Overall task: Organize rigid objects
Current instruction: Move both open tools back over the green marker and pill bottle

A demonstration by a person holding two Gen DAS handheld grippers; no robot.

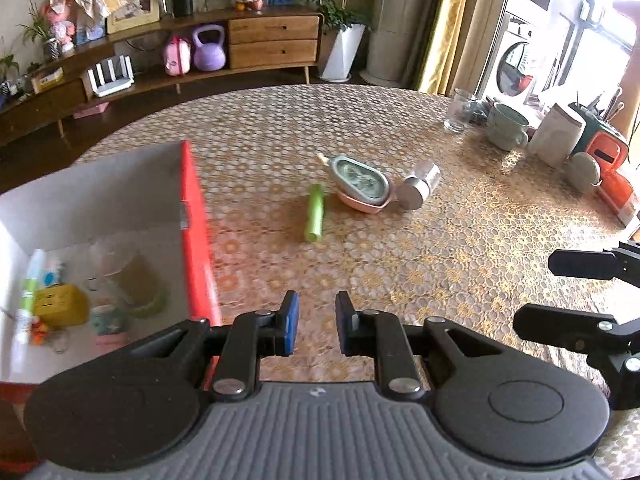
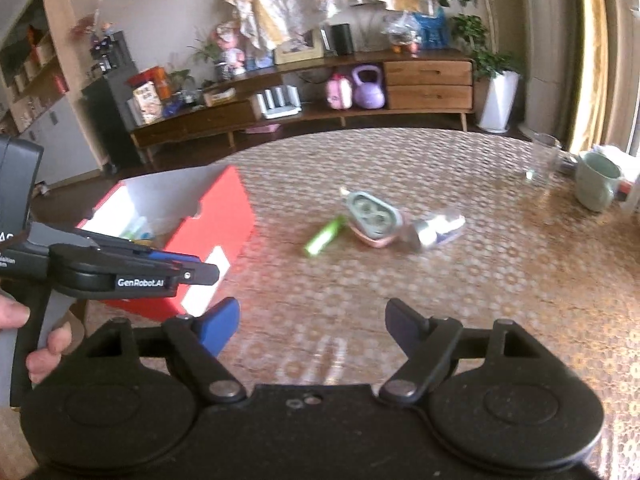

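A green tube (image 1: 314, 213) lies on the patterned tablecloth near the table's middle. Just right of it rest a pink oval case with a teal lid (image 1: 362, 182) and a silver cylinder (image 1: 420, 185) on its side. A red box (image 1: 192, 216) with a white inside stands at the left and holds several small items. My left gripper (image 1: 316, 328) hovers beside the box's right wall, its blue pads a narrow gap apart with nothing between them. My right gripper (image 2: 314, 324) stands wide open and empty over bare cloth. The tube (image 2: 324, 236), the case (image 2: 374, 220) and the cylinder (image 2: 436, 227) lie well ahead of it.
At the far right stand a clear glass (image 1: 460, 110), a pale green mug (image 1: 508, 126), a white bag (image 1: 556, 136) and orange containers (image 1: 608, 156). The table's curved far edge faces a wooden sideboard (image 1: 274, 40). A hand (image 2: 48, 348) holds the left gripper's handle.
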